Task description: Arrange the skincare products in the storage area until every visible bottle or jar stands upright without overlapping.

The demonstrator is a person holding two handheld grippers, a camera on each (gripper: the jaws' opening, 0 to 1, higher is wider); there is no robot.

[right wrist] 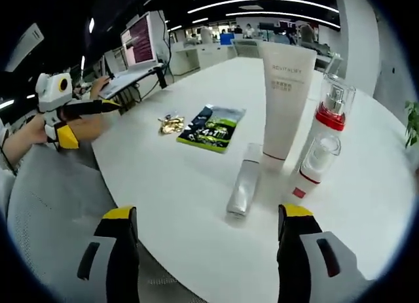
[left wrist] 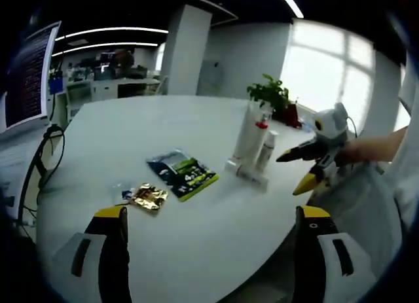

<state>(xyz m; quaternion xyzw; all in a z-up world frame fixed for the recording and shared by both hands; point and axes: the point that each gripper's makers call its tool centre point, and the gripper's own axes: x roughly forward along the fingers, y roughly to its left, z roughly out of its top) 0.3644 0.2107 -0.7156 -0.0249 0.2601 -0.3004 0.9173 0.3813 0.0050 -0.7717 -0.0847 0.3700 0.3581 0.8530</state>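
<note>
The right hand-held gripper (right wrist: 206,250) hangs over the near edge of the tabletop (right wrist: 196,178) with its jaws wide apart and nothing between them. Just ahead of it lies the one product that is down: a slim clear tube (right wrist: 243,188), on its side, cap end toward the jaws. It looks light, smooth and round, so it may roll or slide when nudged; I would take it across the body near the middle, jaws square to its length, then tip it onto its flat end. Its narrow base suggests it will topple easily once stood up.

Just beyond it stand three upright pieces, close together: a tall white tube (right wrist: 285,100), soft-walled by the look of it and likely to dent under a hard squeeze, a red-collared pump bottle (right wrist: 327,129), and a small white bottle (right wrist: 313,169) in front of that. Their clear caps look hard and slick. Farther out lie a dark green sachet (right wrist: 213,127) and a gold foil packet (right wrist: 171,124).

The left hand-held gripper (left wrist: 213,241) is also spread open and empty, over the tabletop's opposite edge, well apart from the products.

Whether the small bottle touches the pump bottle cannot be told, and the lying tube's label is unreadable. The white tube's base is partly hidden behind the lying tube.
</note>
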